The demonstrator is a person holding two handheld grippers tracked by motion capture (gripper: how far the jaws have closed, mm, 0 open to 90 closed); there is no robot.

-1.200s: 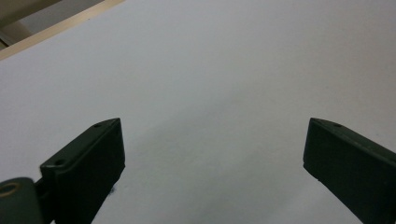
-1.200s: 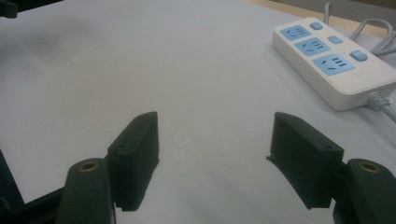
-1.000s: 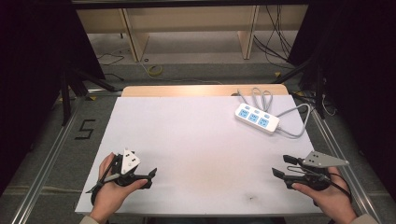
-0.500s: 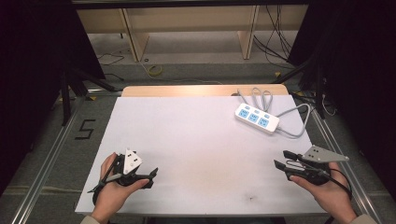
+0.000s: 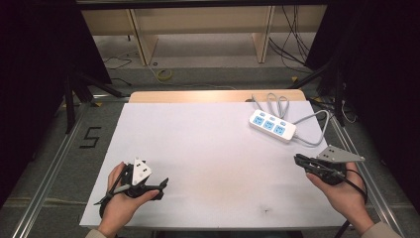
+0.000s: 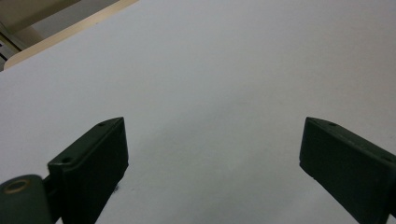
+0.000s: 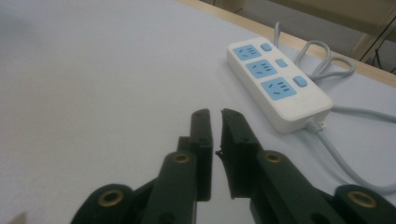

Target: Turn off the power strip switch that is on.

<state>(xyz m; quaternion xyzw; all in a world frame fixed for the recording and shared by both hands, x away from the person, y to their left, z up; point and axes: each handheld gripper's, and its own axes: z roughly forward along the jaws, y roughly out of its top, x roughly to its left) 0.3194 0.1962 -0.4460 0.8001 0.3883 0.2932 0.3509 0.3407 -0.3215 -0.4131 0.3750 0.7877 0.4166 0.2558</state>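
A white power strip (image 5: 272, 126) with blue sockets lies at the table's far right, its grey cable (image 5: 317, 130) looped behind it. In the right gripper view the power strip (image 7: 275, 86) sits ahead and to the right of my jaws. My right gripper (image 5: 298, 159) (image 7: 215, 114) hovers near the right edge, pointing left. Its jaws have just been closing and now stand almost together with nothing between them. My left gripper (image 5: 162, 187) (image 6: 212, 154) rests at the front left, its jaws spread wide over bare white surface.
The white table top (image 5: 213, 148) ends in a wooden strip (image 5: 213, 95) at its far side. Metal rails (image 5: 54, 163) run along both sides. A grey cable (image 7: 336, 154) trails from the strip toward the right edge.
The right gripper's jaws have gone from wide apart to nearly touching, and that hand has shifted slightly forward. The left hand has stayed put.
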